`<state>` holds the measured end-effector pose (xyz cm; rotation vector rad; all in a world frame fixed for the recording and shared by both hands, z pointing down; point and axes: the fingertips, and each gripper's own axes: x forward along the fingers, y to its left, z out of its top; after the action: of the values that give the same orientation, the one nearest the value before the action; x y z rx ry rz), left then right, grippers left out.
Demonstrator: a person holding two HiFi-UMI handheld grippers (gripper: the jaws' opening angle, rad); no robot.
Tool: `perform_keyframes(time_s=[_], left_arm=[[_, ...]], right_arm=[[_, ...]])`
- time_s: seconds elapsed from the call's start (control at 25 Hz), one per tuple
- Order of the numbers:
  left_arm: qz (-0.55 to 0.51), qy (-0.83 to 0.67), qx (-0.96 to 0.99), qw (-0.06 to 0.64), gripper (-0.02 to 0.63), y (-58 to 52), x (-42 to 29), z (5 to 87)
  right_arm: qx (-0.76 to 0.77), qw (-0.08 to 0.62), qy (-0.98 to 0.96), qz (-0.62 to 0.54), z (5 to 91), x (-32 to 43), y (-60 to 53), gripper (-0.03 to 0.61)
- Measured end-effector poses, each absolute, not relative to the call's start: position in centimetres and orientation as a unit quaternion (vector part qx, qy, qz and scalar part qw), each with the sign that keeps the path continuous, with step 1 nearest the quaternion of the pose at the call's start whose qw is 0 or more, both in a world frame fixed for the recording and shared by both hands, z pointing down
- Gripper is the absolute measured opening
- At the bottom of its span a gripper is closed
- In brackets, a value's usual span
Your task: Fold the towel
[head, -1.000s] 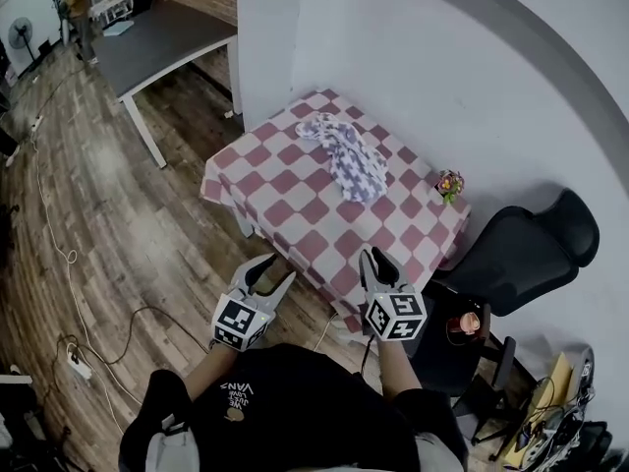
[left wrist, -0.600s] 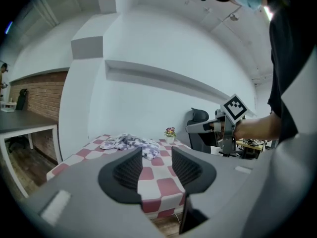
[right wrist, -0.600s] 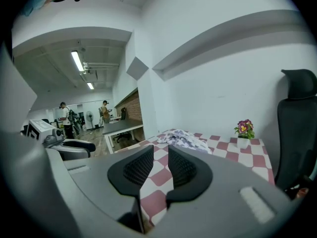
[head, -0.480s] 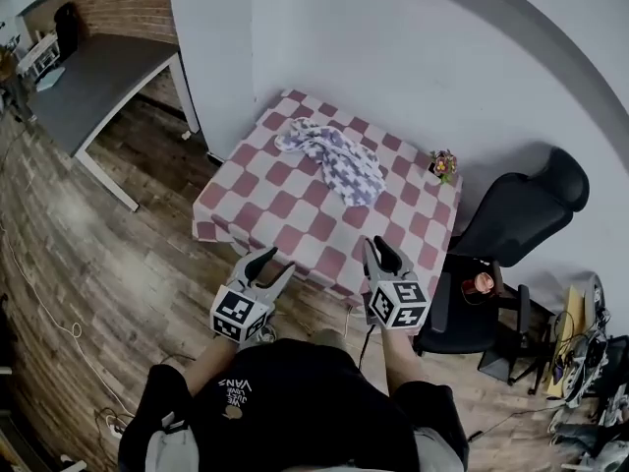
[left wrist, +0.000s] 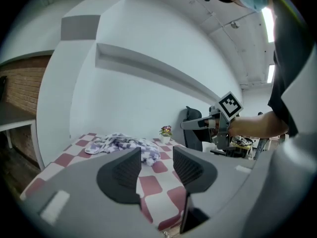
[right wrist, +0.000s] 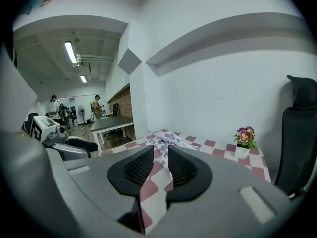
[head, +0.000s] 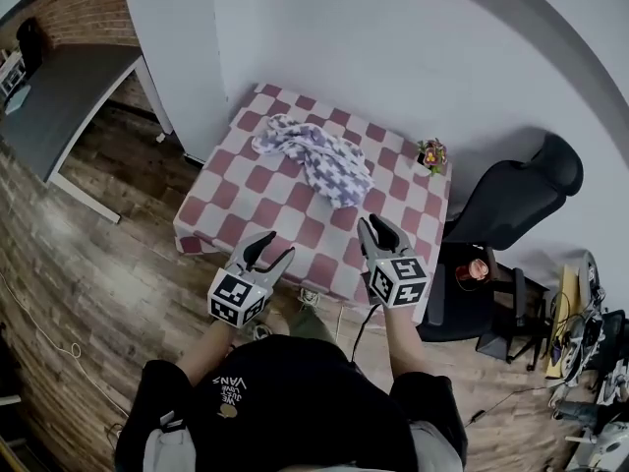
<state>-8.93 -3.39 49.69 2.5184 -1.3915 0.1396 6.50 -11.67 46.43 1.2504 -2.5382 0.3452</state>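
Facing towel point(head: 316, 157), crumpled on far half of table point(head: 257, 214), long way slanting far-left to near-right. Right gripper point(head: 377, 226) nearer, jaws slightly apart, empty. Left gripper point(head: 276, 248) jaws opening, empty.

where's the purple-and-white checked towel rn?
In the head view, the crumpled purple-and-white checked towel lies on the far half of the red-and-white checked tablecloth, left of the small flower pot.
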Motion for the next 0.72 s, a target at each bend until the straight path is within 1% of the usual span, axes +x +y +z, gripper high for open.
perform_keyframes(time_s=[0.4,0.72], left_arm=[[0.023,-0.479,0.854,0.203,0.173,-12.6,-5.7,51.7],[0.01,-0.482,0.837,0.259,0.173,-19.6,-3.2,53.7]], right_arm=[[0.399,0.187,-0.888,0.129,48.9,8.3,-22.9,0.08],[0.342,0.231,-0.897,0.161,53.6,7.0,-30.2,0.081]])
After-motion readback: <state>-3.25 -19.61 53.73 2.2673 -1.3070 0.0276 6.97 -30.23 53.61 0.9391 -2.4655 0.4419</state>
